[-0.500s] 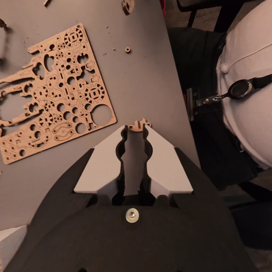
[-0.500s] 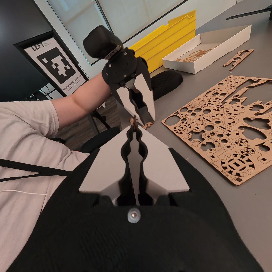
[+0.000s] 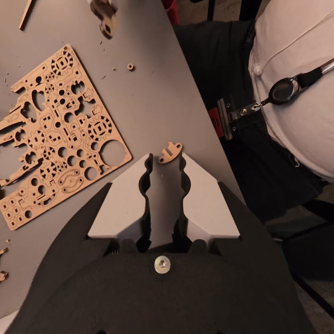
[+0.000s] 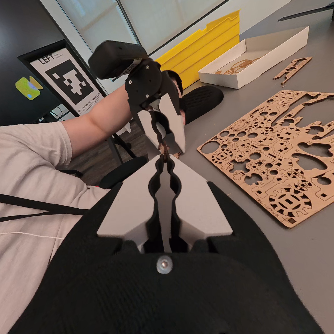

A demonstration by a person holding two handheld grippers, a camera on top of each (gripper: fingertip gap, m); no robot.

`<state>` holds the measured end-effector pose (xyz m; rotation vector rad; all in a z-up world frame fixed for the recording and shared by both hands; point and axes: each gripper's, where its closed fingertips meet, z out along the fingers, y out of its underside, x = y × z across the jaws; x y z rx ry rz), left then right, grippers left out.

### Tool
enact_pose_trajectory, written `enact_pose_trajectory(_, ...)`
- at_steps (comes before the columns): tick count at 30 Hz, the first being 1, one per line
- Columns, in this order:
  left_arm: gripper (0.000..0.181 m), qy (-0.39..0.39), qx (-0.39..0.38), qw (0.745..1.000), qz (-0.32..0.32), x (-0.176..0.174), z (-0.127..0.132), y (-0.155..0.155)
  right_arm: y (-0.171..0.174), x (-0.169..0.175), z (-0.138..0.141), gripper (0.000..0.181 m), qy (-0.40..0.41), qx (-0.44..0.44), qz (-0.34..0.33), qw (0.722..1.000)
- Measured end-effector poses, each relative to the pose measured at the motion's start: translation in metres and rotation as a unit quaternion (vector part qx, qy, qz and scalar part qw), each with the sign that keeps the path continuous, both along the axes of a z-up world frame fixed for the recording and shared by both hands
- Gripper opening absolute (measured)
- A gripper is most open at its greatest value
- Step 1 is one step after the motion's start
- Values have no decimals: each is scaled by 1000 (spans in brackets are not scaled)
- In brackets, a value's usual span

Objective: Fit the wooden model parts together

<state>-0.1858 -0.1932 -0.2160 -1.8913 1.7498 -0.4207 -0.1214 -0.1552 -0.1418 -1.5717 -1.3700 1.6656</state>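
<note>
Left gripper (image 3: 165, 156) has just let go: half a second ago its jaws pinched the flat wooden piece (image 3: 170, 152), now they stand apart with the piece lying loose on the grey table (image 3: 153, 108) just past the tips, near the edge. Right gripper (image 4: 164, 156) stays clamped narrow on a small cross-shaped wooden part (image 4: 164, 148). Parts not joined yet; likely a regrip next. Punched wooden sheet (image 3: 59, 137) lies beside, untouched.

A grey table (image 4: 298, 271) is seen before frosted glass panels (image 4: 162, 21); black chairs (image 4: 202, 98) are set on brown flooring (image 4: 90, 162)
</note>
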Motion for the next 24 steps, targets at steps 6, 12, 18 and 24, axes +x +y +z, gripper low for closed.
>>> enact_pose_trajectory(6, 18, -18, 0, 999, 38, 13, -1, -1, 2, 2, -2, 0, -1, -6, -1, 1000)
enact_pose_trajectory(12, 18, -46, 31, 992, 115, 14, 0, 9, 2, 3, -1, 0, 0, -4, -2, 1000)
enact_pose_trajectory(18, 40, -33, 63, 983, 171, 6, 3, 18, -1, 0, -3, 1, -5, -3, 2, 1000)
enact_pose_trajectory(24, 17, -47, 19, 984, 170, 8, 0, 14, -1, -2, -7, 1, -9, -4, 4, 1000)
